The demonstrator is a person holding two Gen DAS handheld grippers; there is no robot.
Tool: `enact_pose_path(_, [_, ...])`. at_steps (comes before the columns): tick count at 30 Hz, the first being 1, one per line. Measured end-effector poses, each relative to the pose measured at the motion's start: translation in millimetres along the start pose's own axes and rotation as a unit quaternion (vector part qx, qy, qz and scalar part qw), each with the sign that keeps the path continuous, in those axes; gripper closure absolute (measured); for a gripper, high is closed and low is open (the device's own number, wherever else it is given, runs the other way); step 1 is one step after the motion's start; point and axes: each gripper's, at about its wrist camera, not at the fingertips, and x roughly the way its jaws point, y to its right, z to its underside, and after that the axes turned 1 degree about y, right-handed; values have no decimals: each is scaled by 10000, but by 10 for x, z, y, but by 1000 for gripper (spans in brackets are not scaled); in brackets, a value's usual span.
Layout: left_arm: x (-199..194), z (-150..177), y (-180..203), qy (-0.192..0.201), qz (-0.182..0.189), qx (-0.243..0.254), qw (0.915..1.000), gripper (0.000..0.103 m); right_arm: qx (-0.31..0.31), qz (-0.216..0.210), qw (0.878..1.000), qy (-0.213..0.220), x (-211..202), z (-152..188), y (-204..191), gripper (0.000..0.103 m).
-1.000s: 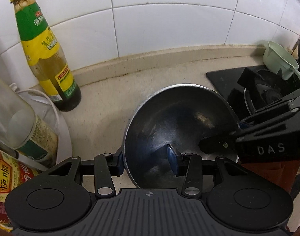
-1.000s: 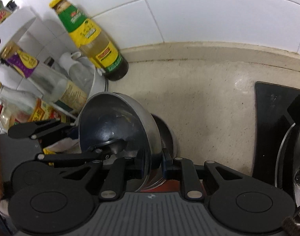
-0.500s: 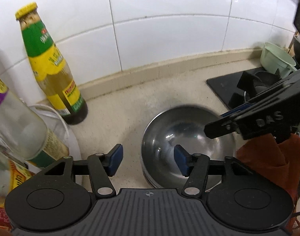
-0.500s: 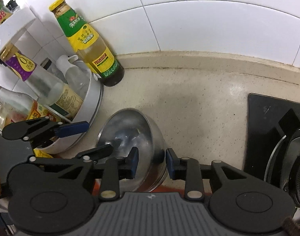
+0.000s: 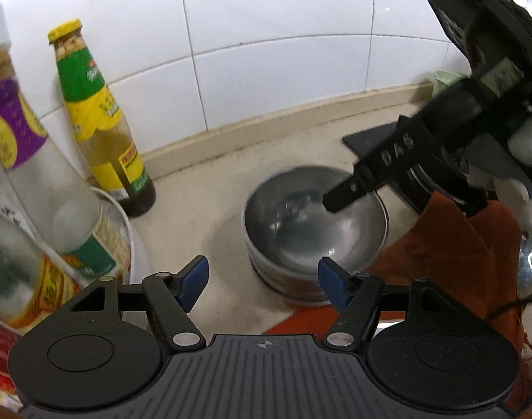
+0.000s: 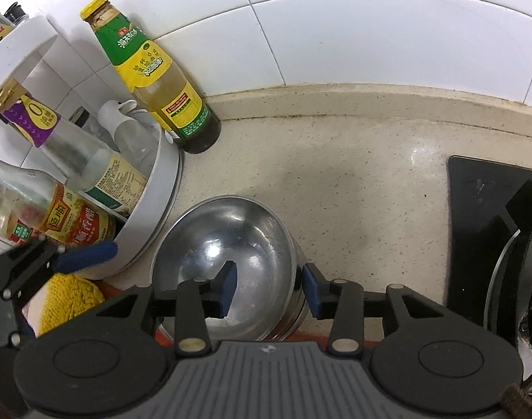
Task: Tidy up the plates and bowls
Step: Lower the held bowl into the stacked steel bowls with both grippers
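Steel bowl (image 6: 231, 258) nested upright on a stack of like bowls (image 5: 293, 286), on the beige counter (image 6: 353, 192) between the white condiment rack (image 6: 161, 209) and the black stove (image 6: 493, 216). Tilted and held at both rims a second ago; now level, settled into the stack, and let go. By that reading, one stacking step done (whether other bowls or plates wait elsewhere cannot be told from these views).

Right gripper (image 6: 269, 284) spread moderately, straddling the bowl's near-right rim: one blue pad inside the bowl, the other just outside the wall, neither pressing, nothing held. Raised since half a second ago, to judge by the wider look down into the bowl. Left gripper (image 5: 262, 279) wide open, empty, drawn back and up from the stack; its right pad merely overlapping the near rim in the picture, its left pad over bare counter.

Left wrist view only: the stack's side wall with the rims below the top bowl, an orange cloth (image 5: 458, 244) beside and seemingly under it, and the right tool's dark finger reaching over the bowl. Right wrist view only: the bowl's shiny, empty inside, a yellow knitted cloth (image 6: 70, 296), and the left tool's blue pad near the rack. Green-labelled sauce bottle (image 6: 154, 76) standing against the tiles, well clear of the stack.
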Motion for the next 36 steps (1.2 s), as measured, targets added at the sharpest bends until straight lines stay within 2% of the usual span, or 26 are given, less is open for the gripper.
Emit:
enact_pose_path(8, [-23, 144, -16, -25, 247, 35, 9997, 27, 113, -30, 9999, 77, -34, -2, 11, 65])
enact_pose_path(12, [39, 215, -3, -101, 409, 69, 9991, 26, 161, -83, 9998, 70, -16, 19, 14, 60])
enact_pose_path(21, [411, 257, 20, -354, 753, 105, 9965, 26, 343, -221, 9991, -68, 103, 65, 85, 50])
enact_pose_path(25, [566, 221, 58, -394, 1003, 228, 9939, 20, 538, -245, 9981, -190, 212, 90, 193, 50])
enact_pose_path(27, [637, 193, 82, -373, 1012, 318, 9937, 15, 658, -291, 9972, -215, 264, 90, 259, 50])
enact_pose_path(31, [775, 114, 72, -320, 1077, 276, 9933, 11, 932, -393, 9946, -231, 368, 62, 399, 50])
enact_pose_path(36, [947, 1, 144, -98, 921, 424, 9948, 8, 1076, -380, 9933, -152, 459, -52, 551, 49])
